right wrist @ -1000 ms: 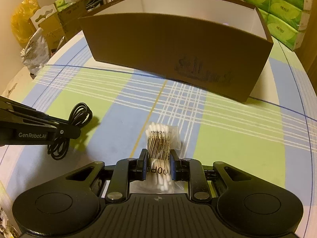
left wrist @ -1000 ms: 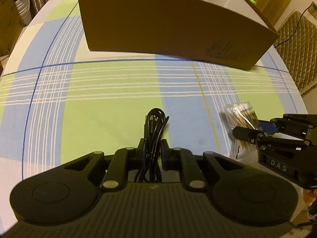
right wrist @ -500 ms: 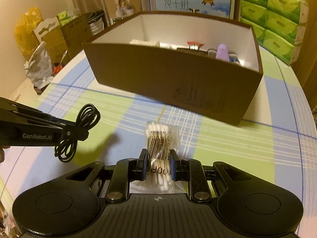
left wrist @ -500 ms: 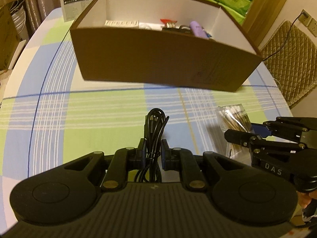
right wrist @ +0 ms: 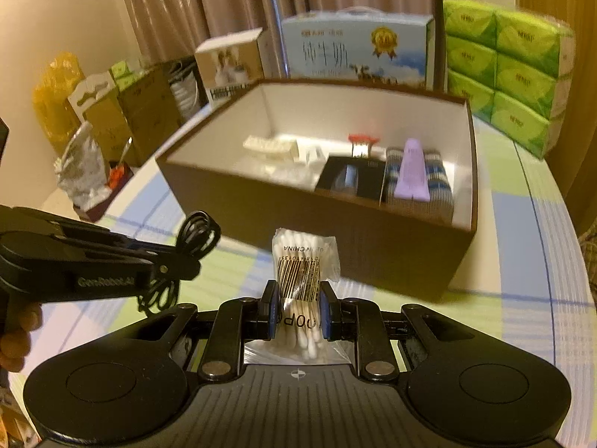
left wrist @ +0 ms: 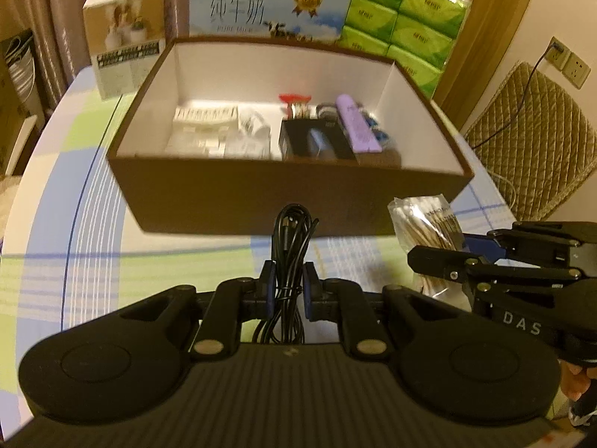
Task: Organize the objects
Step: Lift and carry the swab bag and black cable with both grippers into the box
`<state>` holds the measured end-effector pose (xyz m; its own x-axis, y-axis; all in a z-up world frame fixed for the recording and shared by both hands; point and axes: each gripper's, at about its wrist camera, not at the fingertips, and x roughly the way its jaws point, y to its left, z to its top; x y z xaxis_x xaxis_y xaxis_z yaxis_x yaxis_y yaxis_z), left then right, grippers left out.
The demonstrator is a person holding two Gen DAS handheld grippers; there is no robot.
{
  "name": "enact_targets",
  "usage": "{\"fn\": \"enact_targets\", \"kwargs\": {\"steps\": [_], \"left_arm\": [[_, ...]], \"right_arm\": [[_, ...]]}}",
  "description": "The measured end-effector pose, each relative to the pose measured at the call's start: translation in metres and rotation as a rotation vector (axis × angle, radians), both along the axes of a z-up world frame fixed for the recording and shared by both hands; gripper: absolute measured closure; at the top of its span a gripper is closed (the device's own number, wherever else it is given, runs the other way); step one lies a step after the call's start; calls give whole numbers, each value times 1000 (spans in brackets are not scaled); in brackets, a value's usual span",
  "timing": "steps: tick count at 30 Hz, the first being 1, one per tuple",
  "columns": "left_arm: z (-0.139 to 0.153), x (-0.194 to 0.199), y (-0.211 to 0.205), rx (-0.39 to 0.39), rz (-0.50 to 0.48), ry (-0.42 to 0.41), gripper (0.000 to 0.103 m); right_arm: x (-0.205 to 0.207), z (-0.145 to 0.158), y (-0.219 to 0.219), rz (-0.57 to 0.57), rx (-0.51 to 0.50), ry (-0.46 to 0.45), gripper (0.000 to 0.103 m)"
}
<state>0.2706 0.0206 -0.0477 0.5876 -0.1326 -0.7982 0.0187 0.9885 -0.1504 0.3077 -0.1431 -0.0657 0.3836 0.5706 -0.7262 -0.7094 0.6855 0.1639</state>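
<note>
Brown box [left wrist: 261, 194] interior now visible; both claws raised w/ loads.

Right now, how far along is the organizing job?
Several items already lie inside the brown box, including a purple piece and a black case. In hand: the left tool grips a coiled black cable, and the right tool grips a bag of cotton swabs, both short of the box. Left: dropping both in.
</note>
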Motion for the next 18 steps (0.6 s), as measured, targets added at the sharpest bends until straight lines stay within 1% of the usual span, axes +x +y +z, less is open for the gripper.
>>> {"fn": "enact_targets", "kwargs": {"steps": [11,18], "left_arm": [[30,48,1,3,-1,-87,92],[38,83,3,14,7,-107,92]], "right_arm": [[40,31,14,-11,49,-72,84],[68,41,23,-30,62,-111,84]]}}
